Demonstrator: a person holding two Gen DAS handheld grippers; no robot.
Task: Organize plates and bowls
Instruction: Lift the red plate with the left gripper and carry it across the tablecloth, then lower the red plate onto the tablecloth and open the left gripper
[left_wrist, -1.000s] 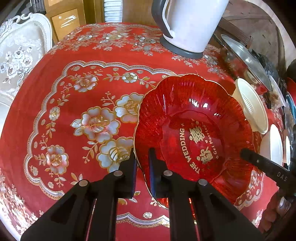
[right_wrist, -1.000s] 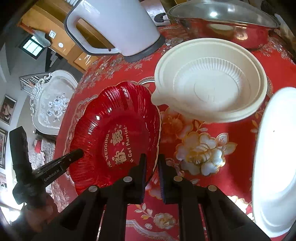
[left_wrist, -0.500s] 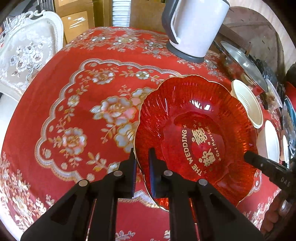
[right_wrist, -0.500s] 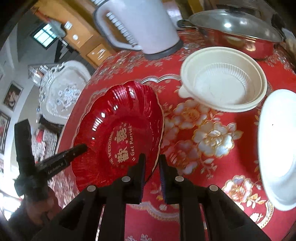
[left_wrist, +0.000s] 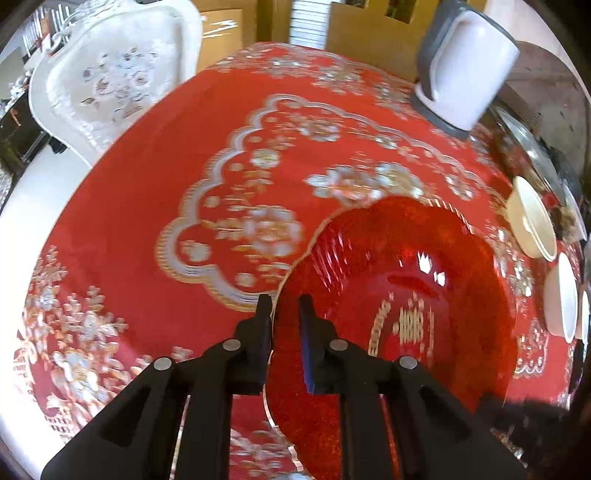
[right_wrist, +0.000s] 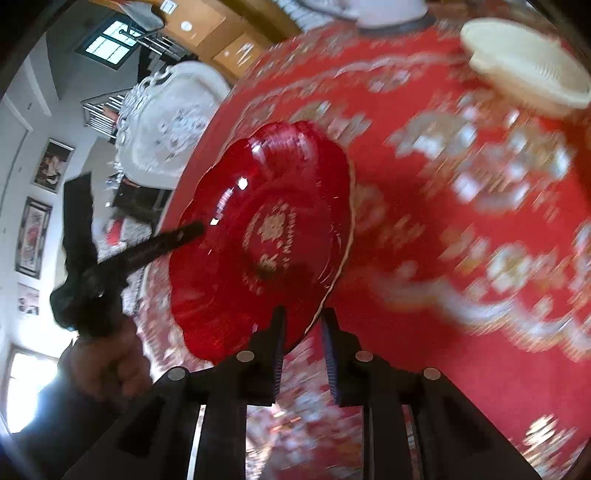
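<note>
Both grippers, left gripper (left_wrist: 284, 325) and right gripper (right_wrist: 303, 332), fingers clamped on red plate (left_wrist: 399, 314) rim at 9 and 3 o'clock; slip risk from thin edge hold, tilt, uneven pull.

I see the bench (left_wrist: 155, 177) under a red floral cloth. On it far right stands a white kettle (left_wrist: 465, 66); right of that a lidded pot (left_wrist: 524, 144), a cream bowl (left_wrist: 532, 225), white plates (left_wrist: 561, 295).
</note>
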